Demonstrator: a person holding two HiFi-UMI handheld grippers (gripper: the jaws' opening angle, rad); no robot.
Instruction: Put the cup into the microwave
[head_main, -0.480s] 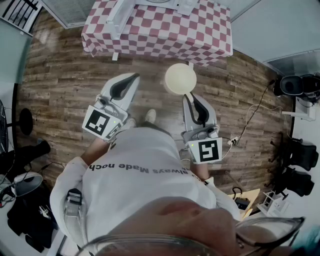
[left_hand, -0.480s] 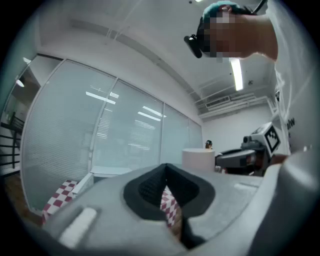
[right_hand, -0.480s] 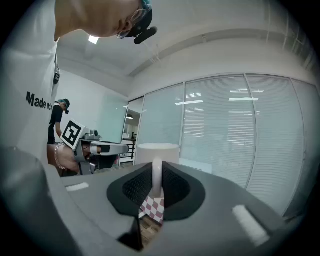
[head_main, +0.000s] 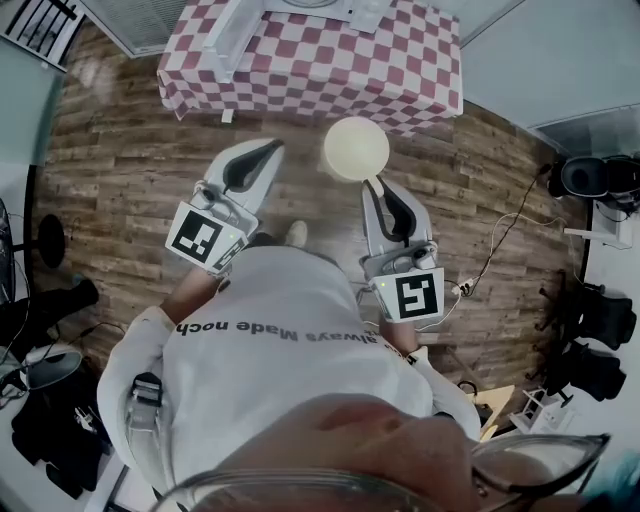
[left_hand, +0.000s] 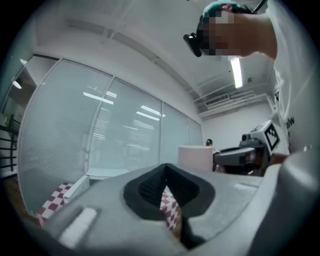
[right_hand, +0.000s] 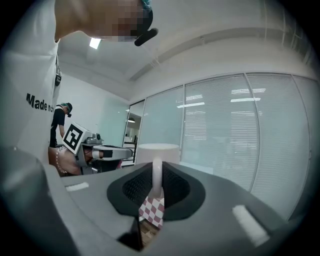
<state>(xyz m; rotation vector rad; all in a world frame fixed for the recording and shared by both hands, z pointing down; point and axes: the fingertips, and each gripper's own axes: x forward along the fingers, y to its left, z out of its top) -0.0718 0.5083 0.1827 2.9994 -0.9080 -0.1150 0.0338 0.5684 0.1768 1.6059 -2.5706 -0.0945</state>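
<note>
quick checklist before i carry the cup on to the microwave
1. Right gripper shut on the cup's handle: ok.
2. Cup upright: ok.
3. Left gripper shut, empty, apart from the cup: ok.
4. Cup over the checkered table: not ok, it hangs over the wood floor, short of the table's edge.
5. Microwave door open: cannot tell, no view shows it clearly.

the microwave (head_main: 335, 9) on the checked table (head_main: 300, 70) is cut off by the top edge.
</note>
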